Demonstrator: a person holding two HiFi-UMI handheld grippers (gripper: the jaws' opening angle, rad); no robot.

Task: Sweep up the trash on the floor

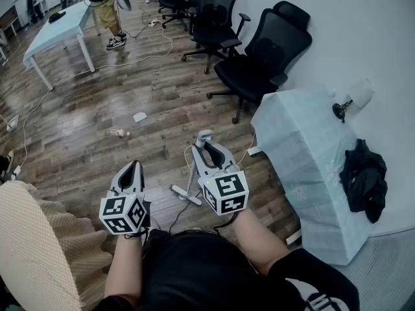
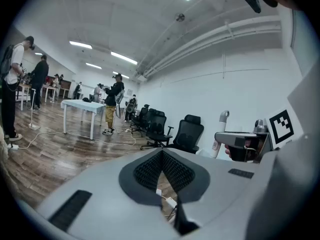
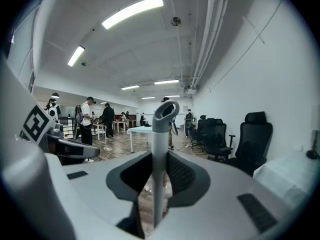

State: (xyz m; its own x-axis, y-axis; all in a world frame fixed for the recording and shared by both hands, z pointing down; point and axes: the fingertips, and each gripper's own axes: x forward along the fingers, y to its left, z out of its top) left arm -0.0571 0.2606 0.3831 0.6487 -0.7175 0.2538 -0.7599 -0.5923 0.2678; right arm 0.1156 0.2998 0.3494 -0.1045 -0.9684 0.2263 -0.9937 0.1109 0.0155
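Grey-white broom handle (image 3: 159, 134) stood upright, pinched in the right gripper (image 1: 206, 149) — paper trash (image 1: 140, 116) lay ahead-left of its fingers (image 1: 219, 155), nearer the left gripper (image 1: 132, 168), closed and empty.

The head view looks steeply down, close above the left gripper (image 1: 133, 166) and right gripper (image 1: 206, 145), onto the wooden floor (image 1: 97, 109). Each gripper view faces level along its own jaws, the right past a grey handle (image 3: 159, 149). All three share the black chairs (image 1: 259, 60) and pale table (image 1: 65, 31)
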